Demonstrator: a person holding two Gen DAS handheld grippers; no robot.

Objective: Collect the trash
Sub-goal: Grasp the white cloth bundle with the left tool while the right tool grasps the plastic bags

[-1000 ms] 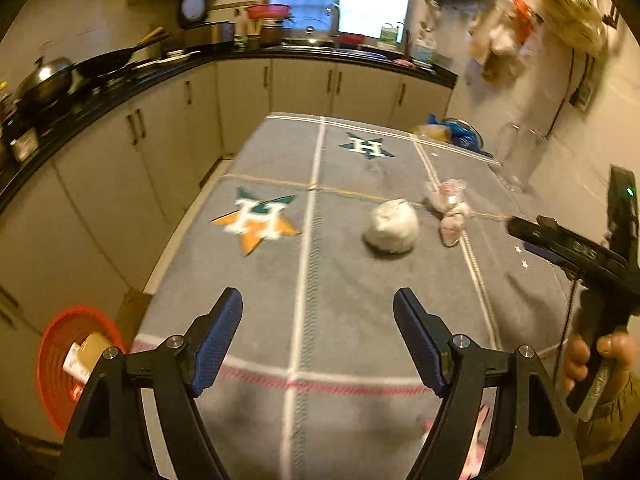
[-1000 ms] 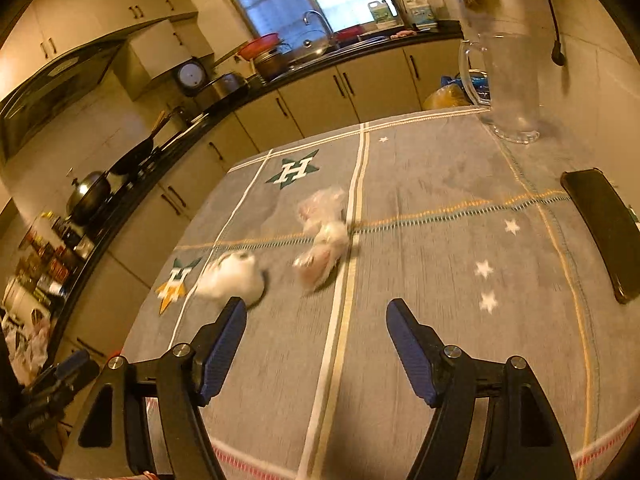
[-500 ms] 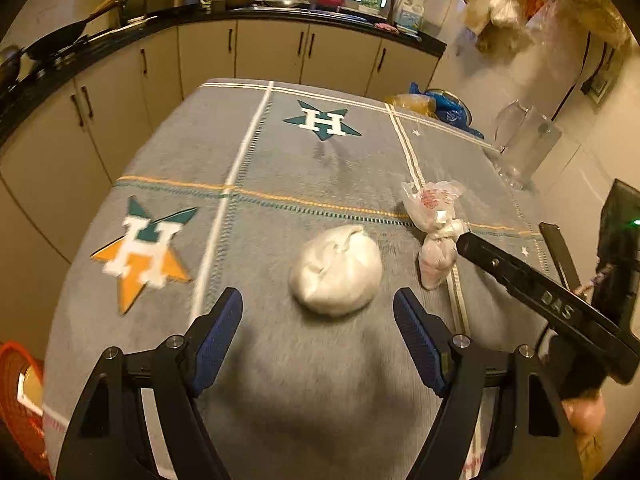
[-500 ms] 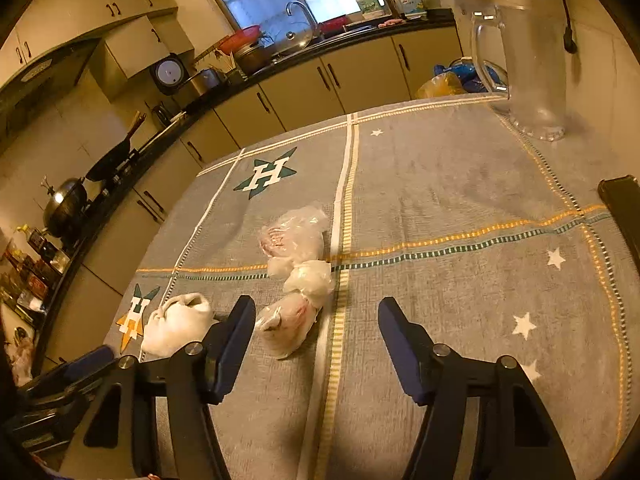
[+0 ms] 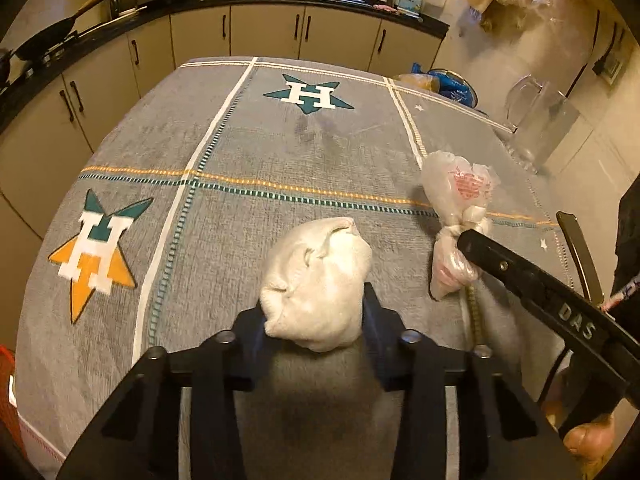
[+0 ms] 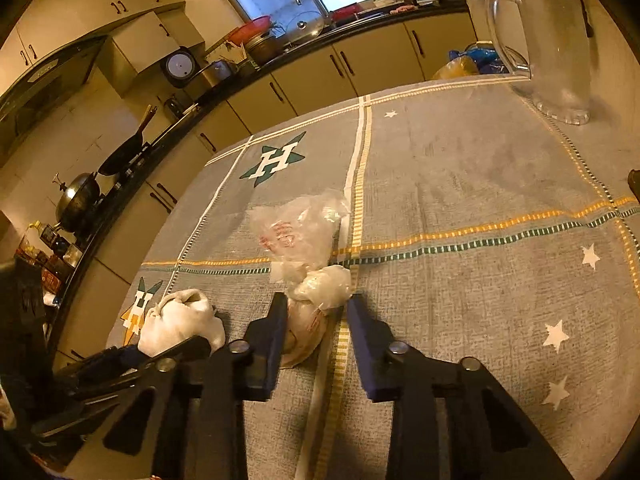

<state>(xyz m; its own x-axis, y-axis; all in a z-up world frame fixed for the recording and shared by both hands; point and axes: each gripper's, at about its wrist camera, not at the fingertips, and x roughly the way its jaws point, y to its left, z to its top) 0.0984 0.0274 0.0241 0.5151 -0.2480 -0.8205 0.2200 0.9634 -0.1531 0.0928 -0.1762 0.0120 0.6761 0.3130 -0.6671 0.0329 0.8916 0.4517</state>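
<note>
Both tongs have come in over the table (image 5: 248,148) and their jaws have just been closing, each w/ a piece of trash between them. Left gripper (image 5: 314,320): pads now pressed on the white bundle (image 5: 316,280), near edge of table, centre. Right gripper (image 6: 316,334): jaws around the clear plastic bag (image 6: 308,280), knotted at mid-length, red print on the upper half; left pad touches the bag, right pad looks just clear, so grip not yet firm. Judgement: both items nearly secured; lift comes next. Bundle looks soft, crumpled, tied at top.
</note>
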